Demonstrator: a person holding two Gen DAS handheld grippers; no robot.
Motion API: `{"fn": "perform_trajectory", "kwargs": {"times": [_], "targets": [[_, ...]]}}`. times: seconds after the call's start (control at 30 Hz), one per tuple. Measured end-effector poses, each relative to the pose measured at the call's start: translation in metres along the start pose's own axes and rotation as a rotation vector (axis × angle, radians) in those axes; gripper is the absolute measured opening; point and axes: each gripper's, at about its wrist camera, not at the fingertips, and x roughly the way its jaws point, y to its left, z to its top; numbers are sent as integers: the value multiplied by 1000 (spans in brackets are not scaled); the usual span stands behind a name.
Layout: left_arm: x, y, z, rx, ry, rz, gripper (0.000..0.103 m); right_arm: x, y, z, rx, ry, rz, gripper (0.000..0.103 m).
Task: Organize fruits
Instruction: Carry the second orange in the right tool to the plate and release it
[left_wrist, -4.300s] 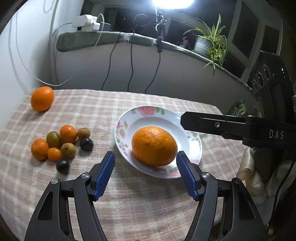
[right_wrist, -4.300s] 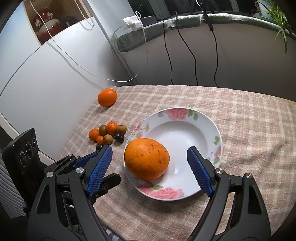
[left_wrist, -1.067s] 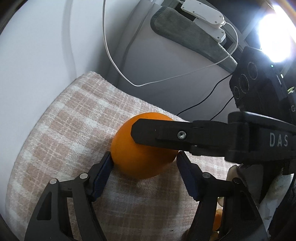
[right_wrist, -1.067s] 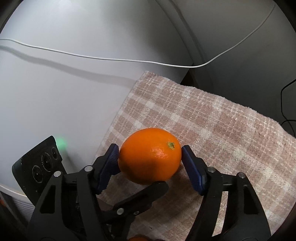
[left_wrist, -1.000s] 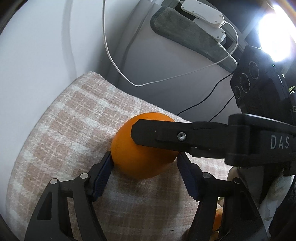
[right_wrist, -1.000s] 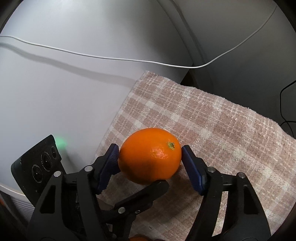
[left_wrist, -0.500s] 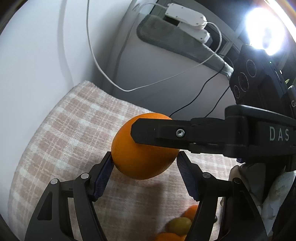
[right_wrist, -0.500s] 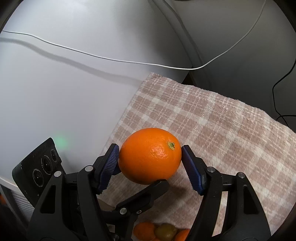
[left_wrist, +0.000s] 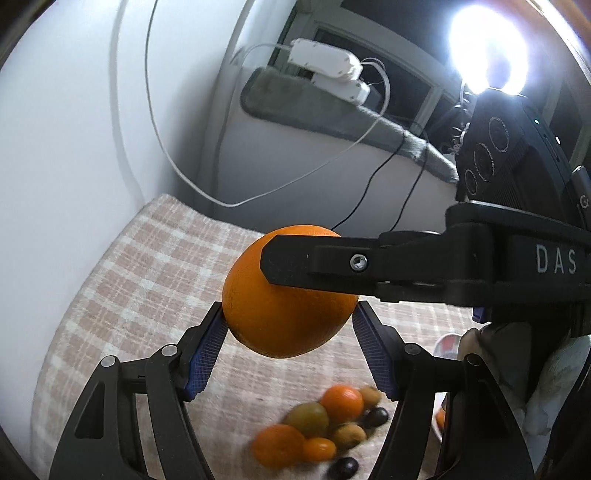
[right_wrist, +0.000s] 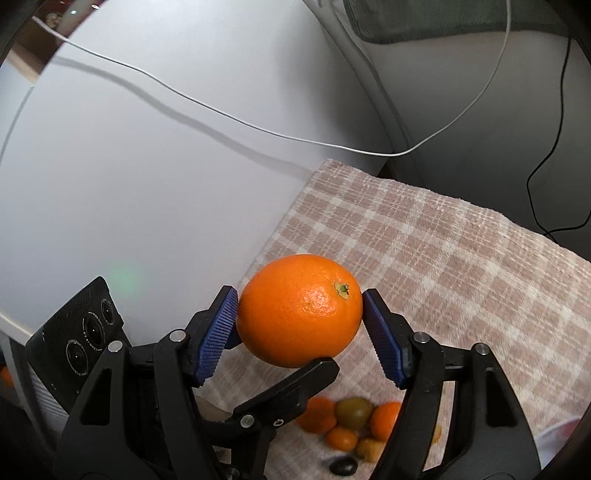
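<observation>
Both tongs pinch one large round orange (right_wrist: 299, 310) at frame centre: the right gripper (right_wrist: 299, 325) presses its blue ribbed pads on either flank, and the left gripper (left_wrist: 288, 343) grips it crosswise. It hangs above the checked beige tablecloth (right_wrist: 443, 258). Carry it level, with even pressure, clear of the small mixed fruit cluster (left_wrist: 321, 432) at the lower edge.
</observation>
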Motion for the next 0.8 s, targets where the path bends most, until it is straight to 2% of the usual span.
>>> {"fn": "perform_trajectory", "kwargs": {"times": [0.37, 0.8], "targets": [[-39, -48, -16, 67, -60, -5, 69, -58, 21, -33, -35, -72, 6, 72], [-62, -95, -48, 125, -70, -40, 69, -114, 17, -85, -26, -143, -2, 72]]}}
